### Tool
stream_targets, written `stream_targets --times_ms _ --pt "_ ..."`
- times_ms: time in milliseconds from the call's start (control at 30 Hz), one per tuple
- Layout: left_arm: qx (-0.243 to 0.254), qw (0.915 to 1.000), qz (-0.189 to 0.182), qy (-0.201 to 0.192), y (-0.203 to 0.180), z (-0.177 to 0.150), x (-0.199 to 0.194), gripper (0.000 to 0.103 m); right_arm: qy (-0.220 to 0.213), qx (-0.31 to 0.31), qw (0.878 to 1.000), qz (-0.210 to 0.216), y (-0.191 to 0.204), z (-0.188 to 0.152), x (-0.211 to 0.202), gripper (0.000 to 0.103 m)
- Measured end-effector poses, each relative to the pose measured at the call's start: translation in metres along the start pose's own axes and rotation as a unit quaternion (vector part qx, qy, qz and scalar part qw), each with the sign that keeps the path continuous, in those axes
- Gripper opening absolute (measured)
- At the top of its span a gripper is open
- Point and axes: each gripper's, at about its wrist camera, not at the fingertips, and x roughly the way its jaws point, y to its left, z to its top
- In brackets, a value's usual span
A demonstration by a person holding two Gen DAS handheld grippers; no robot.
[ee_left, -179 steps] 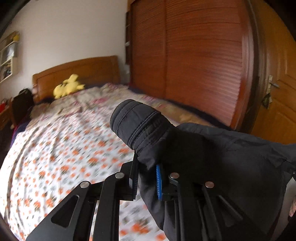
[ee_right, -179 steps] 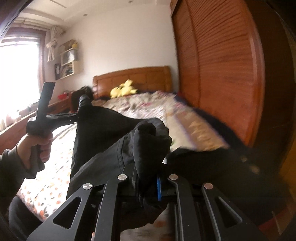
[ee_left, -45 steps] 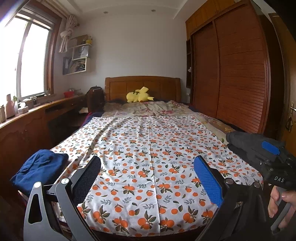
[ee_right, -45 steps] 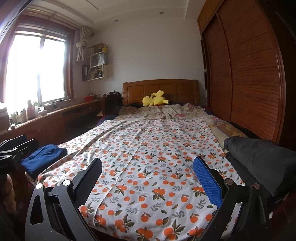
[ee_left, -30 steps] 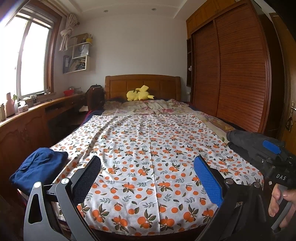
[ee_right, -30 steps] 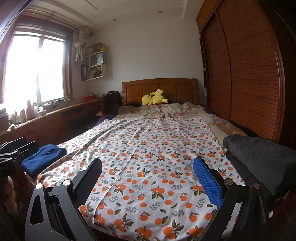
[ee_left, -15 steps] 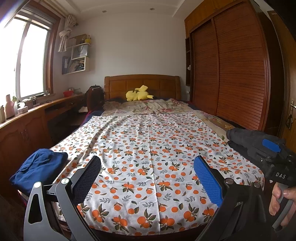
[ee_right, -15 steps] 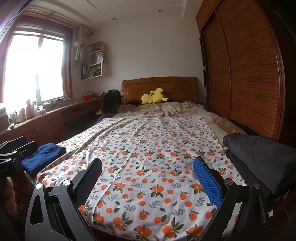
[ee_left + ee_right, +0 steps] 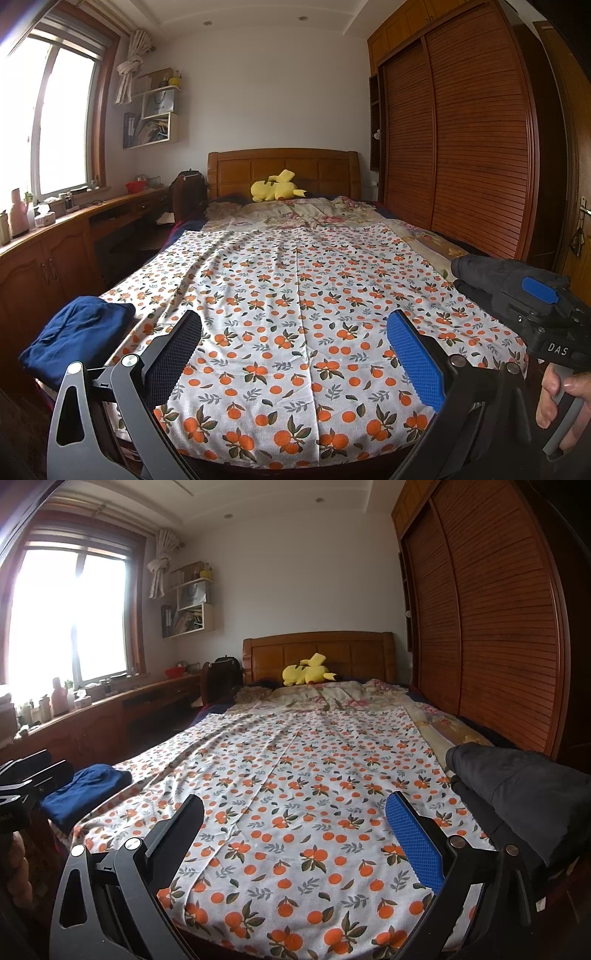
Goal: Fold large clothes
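A black padded jacket (image 9: 491,271) lies bunched on the bed's right edge, also seen in the right wrist view (image 9: 517,786). A folded dark blue garment (image 9: 77,336) rests on the bed's near left corner (image 9: 85,786). My left gripper (image 9: 295,350) is open and holds nothing, hovering over the foot of the bed. My right gripper (image 9: 295,830) is likewise open and holds nothing, with the jacket just to its right. Neither gripper touches any clothing. A hand (image 9: 565,391) holds the right tool's handle at the left wrist view's right edge.
The bed carries a white sheet with an orange-fruit print (image 9: 295,288). A yellow plush toy (image 9: 275,190) lies by the wooden headboard. A wooden wardrobe (image 9: 480,147) stands along the right side, and a low cabinet with bottles (image 9: 44,236) runs under the window on the left.
Six seconds ago both grippers were shut on the black jacket, held up. Now both are open and the jacket lies on the bed's right edge. Over the last second little has moved.
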Motion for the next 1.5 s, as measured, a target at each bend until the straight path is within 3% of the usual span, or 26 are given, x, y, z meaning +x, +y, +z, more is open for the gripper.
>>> stream_targets --times_ms 1500 --pt "0.004 1.0 -0.006 0.004 0.0005 -0.0028 0.0006 0.101 0.003 0.003 1.0 -0.004 -0.0052 -0.0055 0.0027 0.095"
